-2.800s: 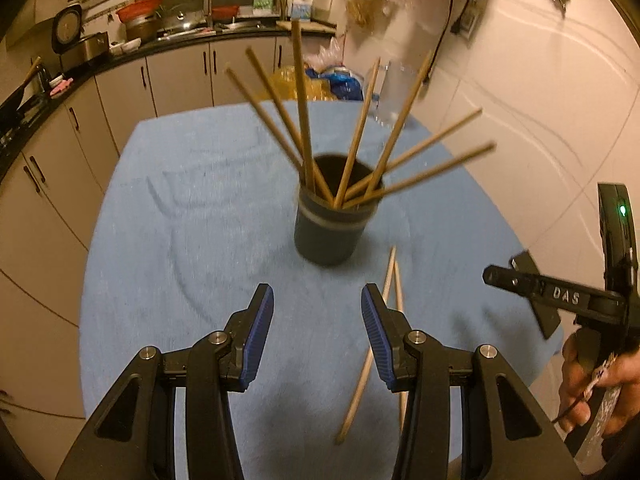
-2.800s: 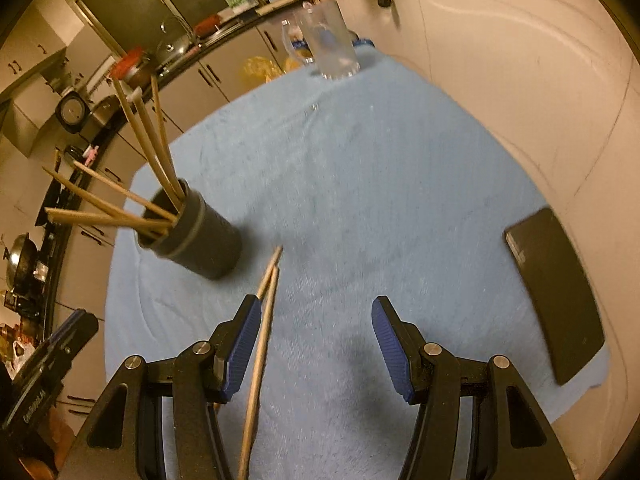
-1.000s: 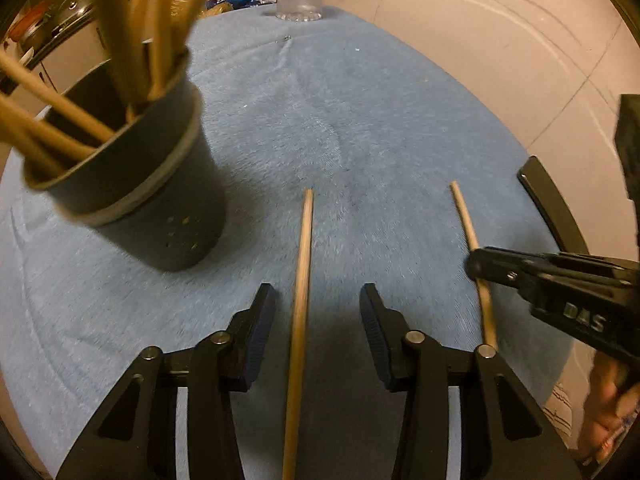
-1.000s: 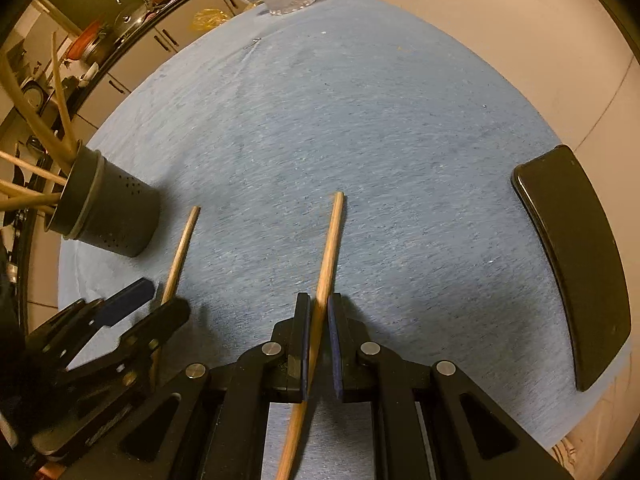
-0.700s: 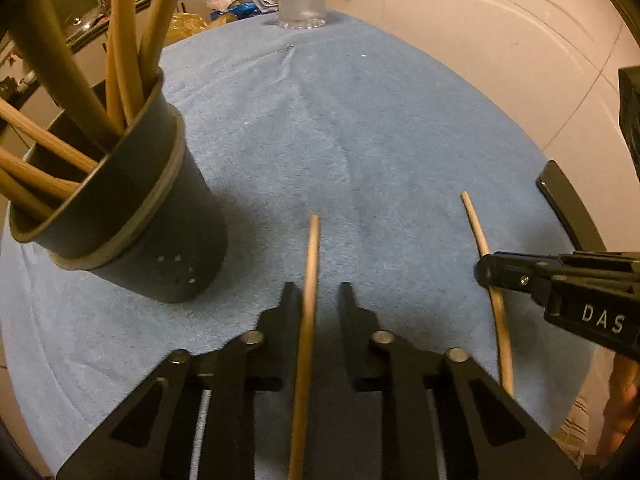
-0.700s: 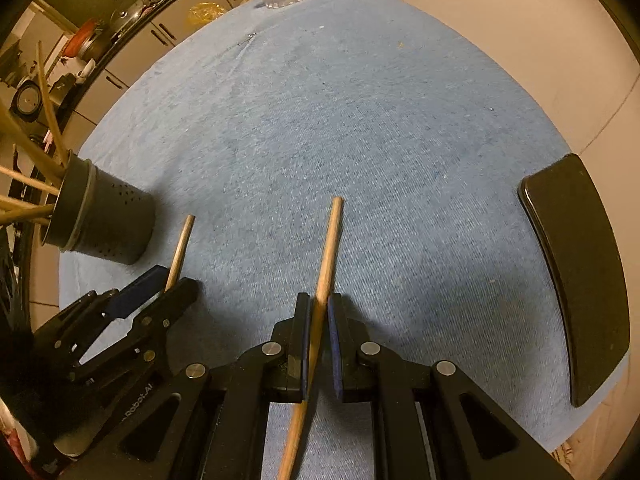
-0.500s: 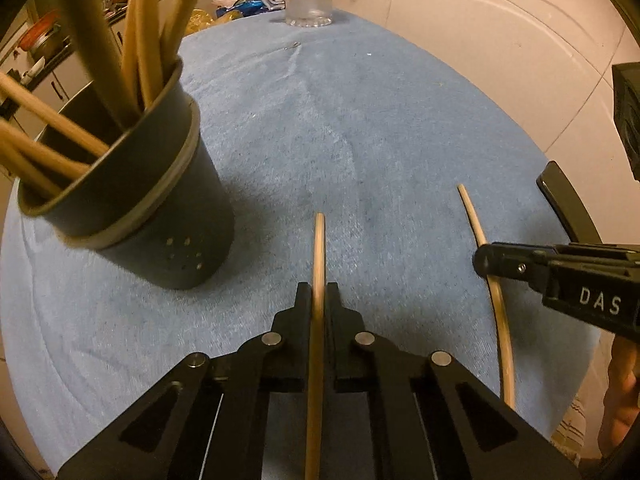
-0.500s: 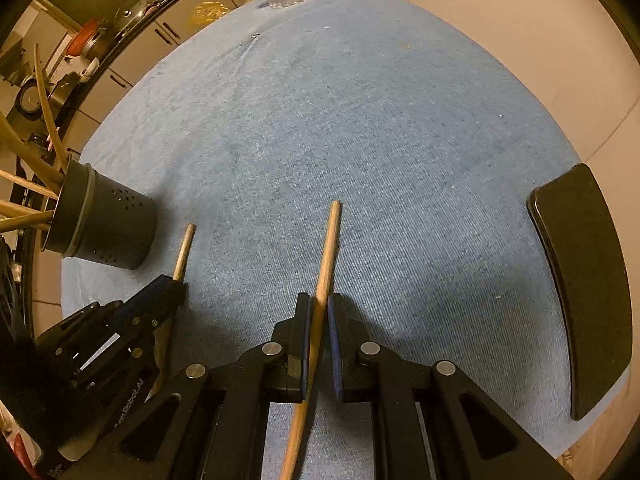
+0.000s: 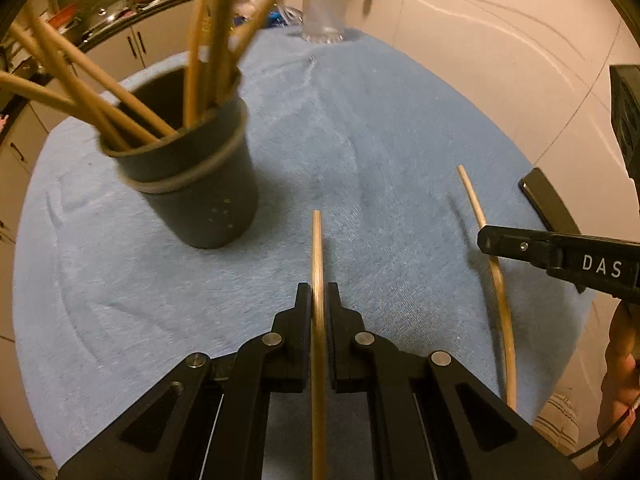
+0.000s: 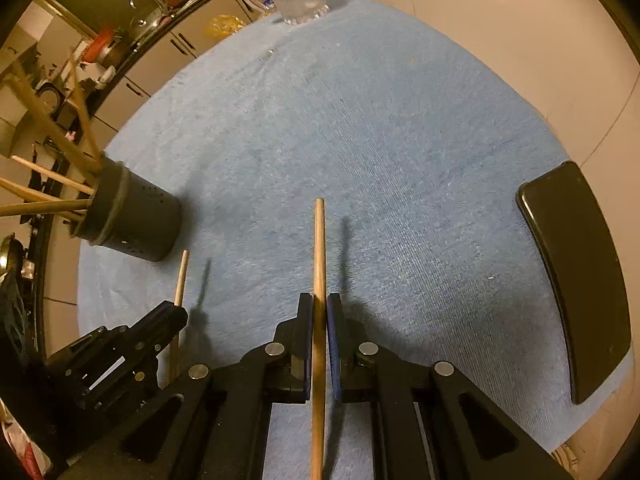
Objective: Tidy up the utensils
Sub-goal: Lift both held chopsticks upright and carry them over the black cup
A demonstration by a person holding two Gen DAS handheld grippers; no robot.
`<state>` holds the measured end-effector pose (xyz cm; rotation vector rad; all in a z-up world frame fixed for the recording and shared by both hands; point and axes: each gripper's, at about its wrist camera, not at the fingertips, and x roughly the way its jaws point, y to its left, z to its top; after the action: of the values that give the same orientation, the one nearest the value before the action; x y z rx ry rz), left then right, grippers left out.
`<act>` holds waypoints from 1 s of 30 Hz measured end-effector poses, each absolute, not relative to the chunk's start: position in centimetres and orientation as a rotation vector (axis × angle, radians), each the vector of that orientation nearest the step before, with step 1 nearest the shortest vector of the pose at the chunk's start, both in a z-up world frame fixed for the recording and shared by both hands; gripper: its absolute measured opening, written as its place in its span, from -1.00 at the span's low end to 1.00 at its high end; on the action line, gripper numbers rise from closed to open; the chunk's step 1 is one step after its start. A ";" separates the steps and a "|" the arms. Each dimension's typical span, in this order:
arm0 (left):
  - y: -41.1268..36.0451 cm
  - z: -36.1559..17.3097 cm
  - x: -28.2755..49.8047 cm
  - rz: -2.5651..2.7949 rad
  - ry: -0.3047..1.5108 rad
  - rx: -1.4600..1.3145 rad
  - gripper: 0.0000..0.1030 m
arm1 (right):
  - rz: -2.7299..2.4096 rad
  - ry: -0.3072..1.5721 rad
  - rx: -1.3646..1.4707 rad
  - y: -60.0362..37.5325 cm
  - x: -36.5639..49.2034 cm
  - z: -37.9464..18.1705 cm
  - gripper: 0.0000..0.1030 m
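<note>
Two claws each pinch one chopstick. From the left wrist, the left claw [image 9: 318, 300] is clamped on a chopstick [image 9: 317, 248] just right of the dark holder [image 9: 196, 184], which stands on the blue-covered bench [image 9: 380, 120] full of sticks. From the right wrist, the right claw [image 10: 319, 312] is closed on its own chopstick [image 10: 319, 248], farther right of the holder [image 10: 132, 220]; a black pad [image 10: 576, 280] lies well beyond, at the bench's [image 10: 360, 120] edge.

Two wooden chopsticks [image 9: 316, 264] [image 10: 319, 256], one per gripper, beside dark holder [image 9: 192, 184]
</note>
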<state>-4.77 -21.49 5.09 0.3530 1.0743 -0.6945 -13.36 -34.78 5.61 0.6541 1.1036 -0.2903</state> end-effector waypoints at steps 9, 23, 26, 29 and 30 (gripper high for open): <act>-17.6 9.7 -6.1 -0.661 0.996 0.291 -0.88 | -0.229 1.012 0.591 -32.7 -13.5 10.0 -0.86; -12.9 14.3 -5.4 -0.588 0.918 0.195 -0.88 | -0.153 0.938 0.515 -29.4 -12.1 13.2 -0.86; -11.8 14.7 -5.2 -0.572 0.909 0.171 -0.88 | -0.141 0.922 0.507 -28.9 -11.8 13.7 -0.86; -10.9 15.3 -5.1 -0.553 0.896 0.160 -0.88 | -0.132 0.908 0.497 -28.5 -11.7 14.2 -0.86; -10.9 15.2 -5.1 -0.551 0.893 0.158 -0.88 | -0.128 0.902 0.495 -28.3 -11.7 14.4 -0.86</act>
<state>-5.06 -10.90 15.25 0.1579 0.8933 -0.5511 -11.74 -28.28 14.40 0.4946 0.9025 -0.1280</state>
